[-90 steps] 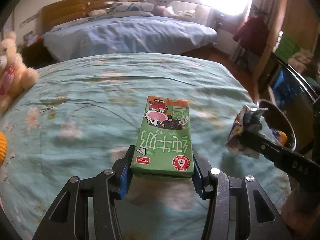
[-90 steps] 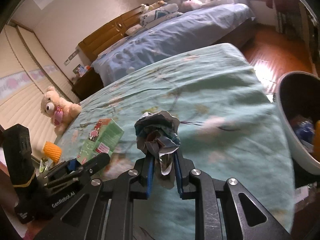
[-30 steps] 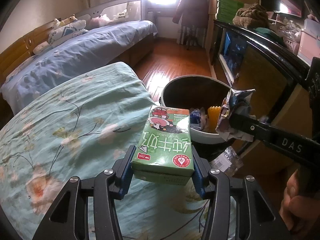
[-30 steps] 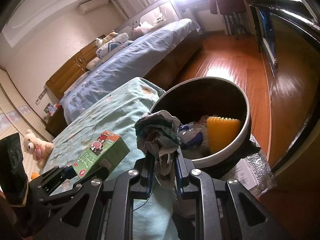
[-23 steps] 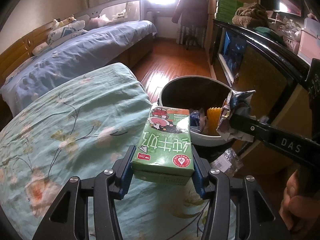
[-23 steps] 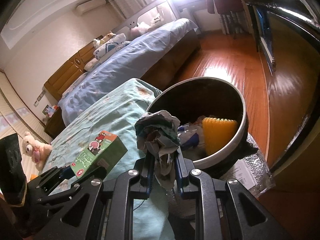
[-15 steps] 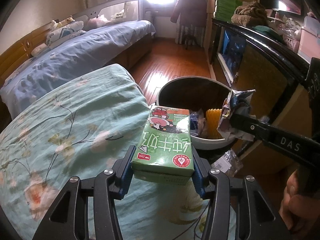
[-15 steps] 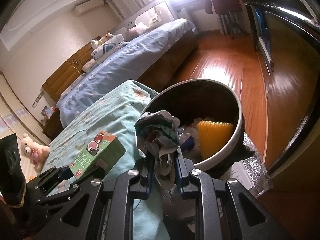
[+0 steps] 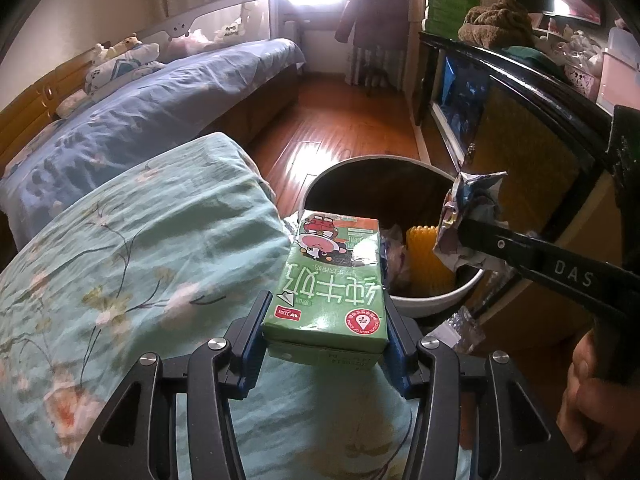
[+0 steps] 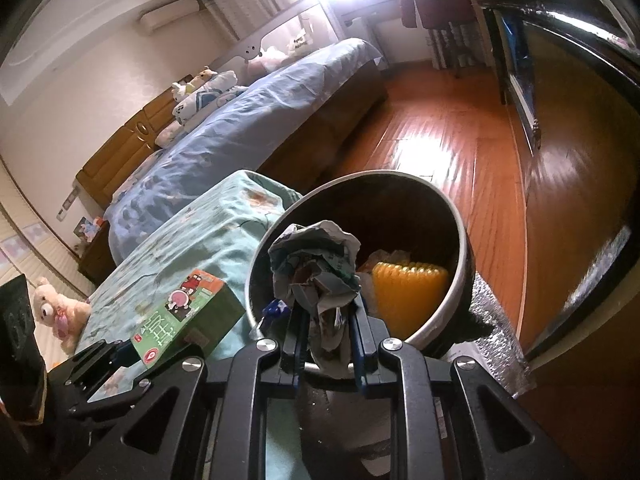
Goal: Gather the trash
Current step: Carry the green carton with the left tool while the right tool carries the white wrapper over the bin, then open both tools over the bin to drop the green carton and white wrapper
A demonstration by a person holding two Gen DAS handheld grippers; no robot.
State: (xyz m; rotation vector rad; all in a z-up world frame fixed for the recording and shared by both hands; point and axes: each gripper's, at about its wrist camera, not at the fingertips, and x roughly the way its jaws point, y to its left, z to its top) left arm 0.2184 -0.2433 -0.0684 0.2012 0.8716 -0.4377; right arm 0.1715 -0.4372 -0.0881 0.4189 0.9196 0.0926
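My left gripper (image 9: 326,332) is shut on a green milk carton (image 9: 332,280), held above the corner of the teal floral bed and pointing toward the trash bin (image 9: 432,308). The carton also shows in the right wrist view (image 10: 180,312). My right gripper (image 10: 328,336) is shut on a crumpled wrapper (image 10: 316,268), held over the near rim of the round bin (image 10: 460,240). The wrapper shows in the left wrist view (image 9: 468,216) above the bin's right side. The bin holds a yellow ribbed object (image 10: 408,288) and other trash.
The teal floral bed (image 9: 120,272) lies left of the bin. A blue-covered bed (image 9: 152,92) stands beyond it. A dark cabinet (image 9: 520,112) runs along the right, close to the bin. Wooden floor (image 10: 440,152) lies behind. A teddy bear (image 10: 52,312) sits at far left.
Both grippers have moved from over the bed toward the bin, still holding the carton and the wrapper. Over the last second, the bin has come nearer; the wrapper now hangs over its rim.
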